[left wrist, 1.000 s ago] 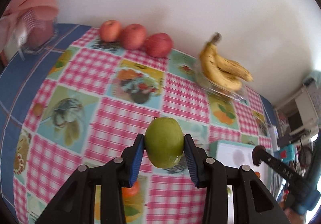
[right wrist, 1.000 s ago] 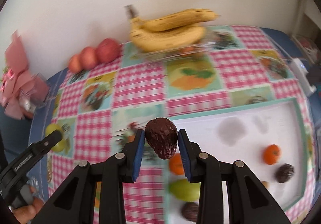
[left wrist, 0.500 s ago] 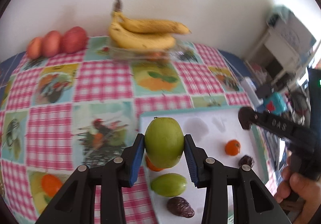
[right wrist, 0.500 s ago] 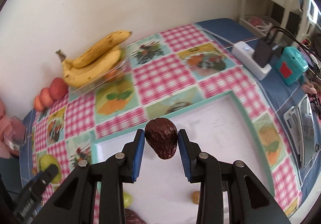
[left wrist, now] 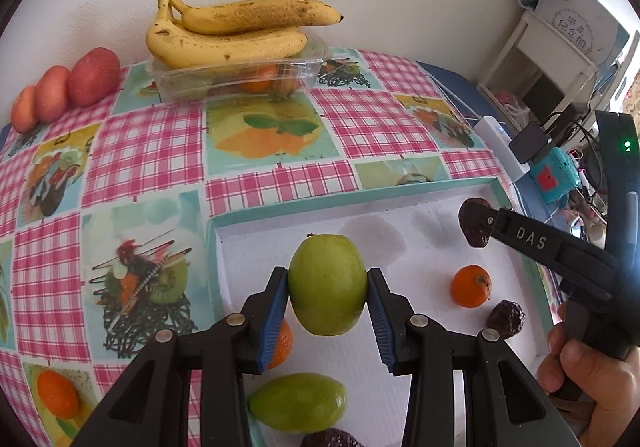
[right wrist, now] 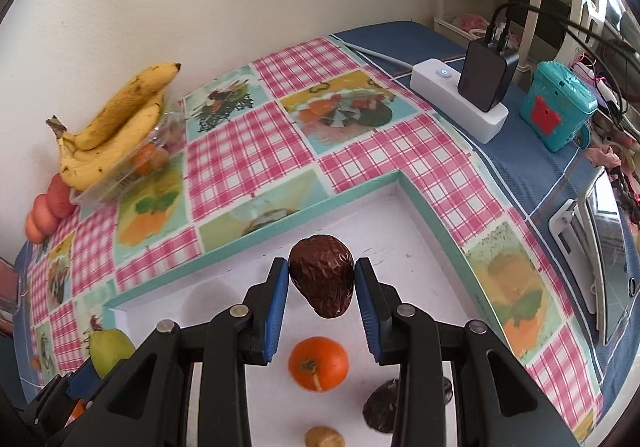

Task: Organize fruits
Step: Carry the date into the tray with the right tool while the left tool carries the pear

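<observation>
Left tool (left wrist: 327, 285) clamping green fruit (left wrist: 327, 283) over white tray (left wrist: 256, 231). Right tool (right wrist: 321, 285) clamping dark wrinkled fruit (right wrist: 322, 279) above orange (right wrist: 319, 363) lying in tray.

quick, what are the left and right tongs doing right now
Left tongs: closed on the green fruit.
Right tongs: closed on the wrinkled brown fruit.

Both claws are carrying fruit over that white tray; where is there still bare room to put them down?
The white tray with the teal rim is bare along its far side, up to the far right corner. Nearer, it is crowded: small orange mandarin, wrinkled dark fruit, green oval fruit.
</observation>
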{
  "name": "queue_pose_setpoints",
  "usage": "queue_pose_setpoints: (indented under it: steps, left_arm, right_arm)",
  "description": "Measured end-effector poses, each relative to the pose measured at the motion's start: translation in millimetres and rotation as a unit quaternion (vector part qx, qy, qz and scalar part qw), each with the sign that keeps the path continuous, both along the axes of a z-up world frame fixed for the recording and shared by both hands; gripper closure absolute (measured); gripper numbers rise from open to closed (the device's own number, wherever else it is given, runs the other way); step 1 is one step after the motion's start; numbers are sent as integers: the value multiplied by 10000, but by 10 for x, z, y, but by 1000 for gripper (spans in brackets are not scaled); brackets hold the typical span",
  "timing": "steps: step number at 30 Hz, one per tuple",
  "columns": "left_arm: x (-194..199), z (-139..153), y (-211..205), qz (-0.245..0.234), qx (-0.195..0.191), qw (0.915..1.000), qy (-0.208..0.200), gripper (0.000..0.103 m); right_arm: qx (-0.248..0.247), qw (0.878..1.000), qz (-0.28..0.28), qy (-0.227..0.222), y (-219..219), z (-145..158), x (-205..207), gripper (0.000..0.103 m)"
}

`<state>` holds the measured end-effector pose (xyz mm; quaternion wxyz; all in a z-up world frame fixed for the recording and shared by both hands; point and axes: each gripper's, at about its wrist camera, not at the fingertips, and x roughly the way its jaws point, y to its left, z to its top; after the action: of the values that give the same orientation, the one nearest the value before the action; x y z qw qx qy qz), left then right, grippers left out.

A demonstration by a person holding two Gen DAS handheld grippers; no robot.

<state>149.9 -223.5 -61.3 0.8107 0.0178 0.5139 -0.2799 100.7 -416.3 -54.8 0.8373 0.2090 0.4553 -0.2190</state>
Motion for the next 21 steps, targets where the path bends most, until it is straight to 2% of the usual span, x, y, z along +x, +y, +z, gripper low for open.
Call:
queue_pose_setpoints:
  steps: [9, 21]
  left_arm:
    - [60, -105, -45, 41, 122, 9999, 1, 61]
    - [77, -149, -44, 62, 287, 9996, 22, 61]
  right_arm:
    - [23, 9999, -6, 137, -47, -169, 72, 67]
    - [-12, 9998, 10, 186, -46, -180, 91, 67]
